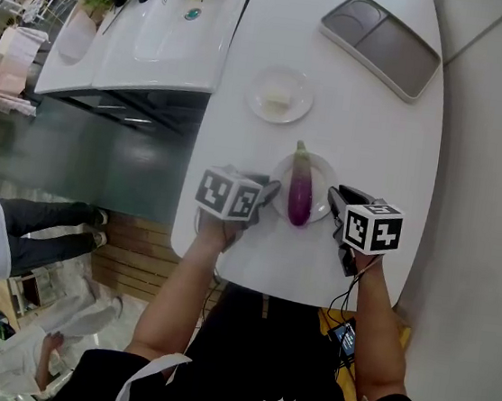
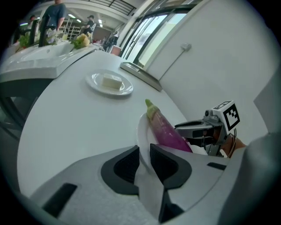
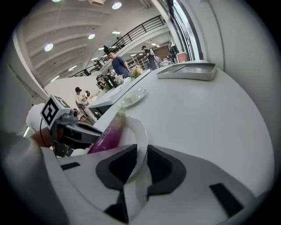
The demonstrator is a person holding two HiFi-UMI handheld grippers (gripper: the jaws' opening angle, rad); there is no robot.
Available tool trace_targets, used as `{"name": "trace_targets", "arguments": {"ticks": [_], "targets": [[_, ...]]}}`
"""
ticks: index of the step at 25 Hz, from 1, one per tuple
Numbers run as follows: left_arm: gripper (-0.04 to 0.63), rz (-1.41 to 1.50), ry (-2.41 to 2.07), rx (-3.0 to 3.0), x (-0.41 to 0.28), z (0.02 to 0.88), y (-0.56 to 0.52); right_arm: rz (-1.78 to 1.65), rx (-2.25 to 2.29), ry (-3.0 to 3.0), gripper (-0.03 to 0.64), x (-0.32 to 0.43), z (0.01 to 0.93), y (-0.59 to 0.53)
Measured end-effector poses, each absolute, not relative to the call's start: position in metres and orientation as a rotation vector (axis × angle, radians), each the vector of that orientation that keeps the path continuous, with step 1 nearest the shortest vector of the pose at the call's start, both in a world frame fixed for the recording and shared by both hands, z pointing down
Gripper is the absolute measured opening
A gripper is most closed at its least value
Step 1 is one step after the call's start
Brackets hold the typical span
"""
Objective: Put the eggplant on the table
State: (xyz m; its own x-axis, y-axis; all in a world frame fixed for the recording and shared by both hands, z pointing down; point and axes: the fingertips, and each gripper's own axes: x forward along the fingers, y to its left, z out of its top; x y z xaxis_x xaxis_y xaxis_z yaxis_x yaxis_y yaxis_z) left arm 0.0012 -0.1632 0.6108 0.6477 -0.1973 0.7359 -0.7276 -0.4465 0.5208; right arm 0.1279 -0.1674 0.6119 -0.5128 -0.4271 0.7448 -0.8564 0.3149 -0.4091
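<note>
Your left tool (image 1: 268,194) is pinched narrowly on the plate (image 1: 327,171) rim. Your right tool (image 1: 335,198) has the opposite rim between its jaws, which are opening. The eggplant (image 1: 300,190) lies on that plate, close to the surface's (image 1: 353,108) near edge. Hold the plate steady with the left, then take the eggplant at its thick middle. Bare room lies toward the right edge; a small dish (image 1: 280,94) and a tray (image 1: 381,45) sit farther off.

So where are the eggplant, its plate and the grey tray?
eggplant (image 1: 300,190), head view, purple middle of its body.
plate (image 1: 325,170), head view, bare upper-right rim.
grey tray (image 1: 400,55), head view, bare floor of its larger compartment.
</note>
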Motion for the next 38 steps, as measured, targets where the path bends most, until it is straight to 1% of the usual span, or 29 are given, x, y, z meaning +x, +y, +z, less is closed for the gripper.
{"name": "trace_targets", "arguments": {"ticks": [13, 22, 23, 24, 26, 27, 29, 31, 33, 38], "targets": [[0.097, 0.999, -0.870, 2.137, 0.000, 0.611, -0.166, 0.615, 1.077, -2.021, 0.081, 0.122, 0.607, -0.170], [0.100, 0.976, -1.076, 2.340, 0.000, 0.602, -0.162, 0.454, 1.054, -2.035, 0.081, 0.119, 0.607, -0.172], [0.076, 0.955, -1.130, 2.397, -0.003, 0.595, -0.162, 0.419, 1.043, -2.026, 0.081, 0.118, 0.607, -0.173], [0.049, 0.902, -1.179, 2.467, -0.004, 0.585, -0.160, 0.385, 1.037, -2.020, 0.080, 0.116, 0.606, -0.172], [0.043, 0.699, -1.222, 2.589, -0.008, 0.558, -0.147, 0.297, 1.068, -2.039, 0.074, 0.116, 0.597, -0.168], [0.037, 0.574, -1.211, 2.617, -0.011, 0.544, -0.136, 0.232, 1.115, -2.075, 0.053, 0.117, 0.586, -0.166], [0.015, 0.339, -1.146, 2.608, -0.019, 0.517, -0.116, 0.112, 1.226, -2.208, 0.037, 0.116, 0.548, -0.160], [0.006, 0.139, -1.040, 2.569, -0.028, 0.488, -0.103, 0.088, 1.290, -2.400, 0.011, 0.113, 0.503, -0.153], [0.006, -0.027, -0.890, 2.521, -0.029, 0.461, -0.077, 0.192, 1.266, -2.578, 0.006, 0.114, 0.469, -0.126], [0.006, -0.285, -0.519, 2.470, -0.024, 0.410, 0.008, 0.719, 1.084, -2.985, 0.005, 0.105, 0.391, -0.022]]}}
